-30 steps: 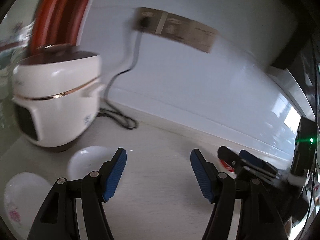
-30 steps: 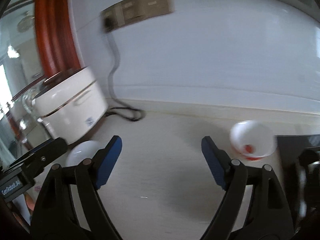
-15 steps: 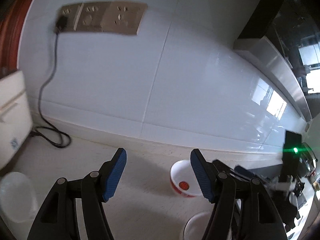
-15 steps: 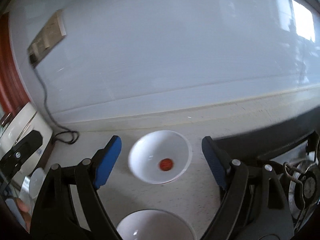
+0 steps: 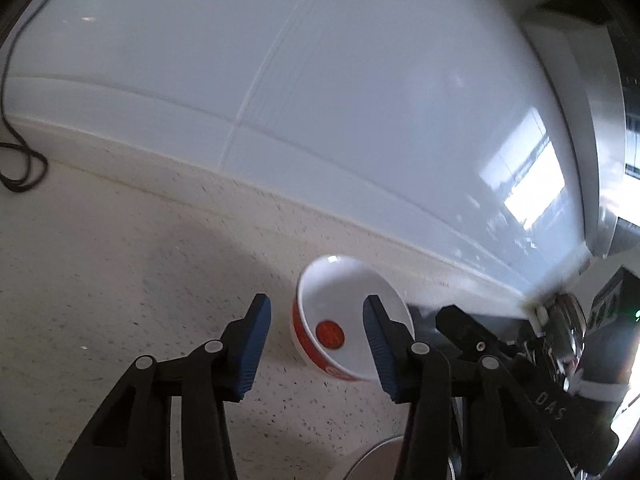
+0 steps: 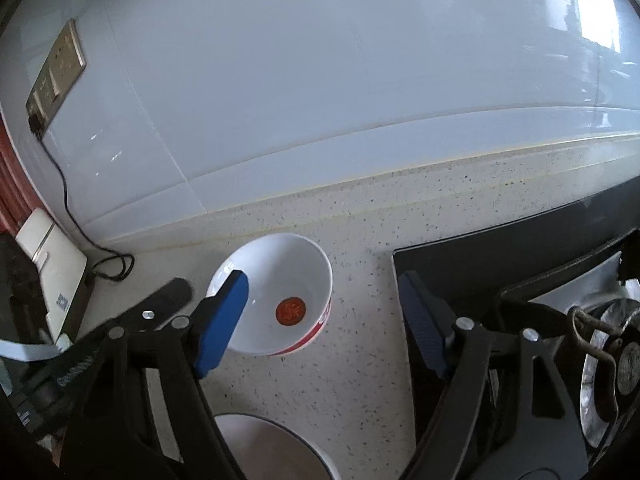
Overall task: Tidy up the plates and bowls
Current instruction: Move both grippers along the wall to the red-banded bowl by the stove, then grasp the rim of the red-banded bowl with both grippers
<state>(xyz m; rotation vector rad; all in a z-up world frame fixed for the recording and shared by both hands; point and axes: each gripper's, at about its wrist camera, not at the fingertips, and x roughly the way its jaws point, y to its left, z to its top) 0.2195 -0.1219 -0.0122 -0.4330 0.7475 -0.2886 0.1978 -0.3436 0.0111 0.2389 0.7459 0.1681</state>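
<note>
The small white ceramic bowl with a red band outside and a red round mark at its bottom (image 6: 280,296) is sitting upright on the pale speckled stone countertop (image 6: 360,360), close to the white tiled wall (image 6: 320,100) and just left of the black glass cooktop (image 6: 500,256). I am holding my left gripper (image 5: 316,346) spread wide and gripping nothing; in its own view the bowl (image 5: 344,332) is lying ahead between the blue pads, and the right pad (image 5: 378,350) is covering part of the rim. I cannot tell whether that pad is touching the bowl. I am holding my right gripper (image 6: 324,324) parted as well, with nothing between its pads; its left blue pad (image 6: 222,320) is overlapping the bowl's near left rim in the picture, while the right pad is hanging over the edge of the cooktop. A second, larger white bowl (image 6: 276,448) is sitting nearer to me, at the bottom of the right view. Farther left, a white appliance (image 6: 52,276) is standing on the countertop, and a black cord (image 6: 72,216) is running from it up to a brass-coloured wall socket plate (image 6: 56,68). At the far right, a metal burner (image 6: 612,364) is showing on the cooktop.
</note>
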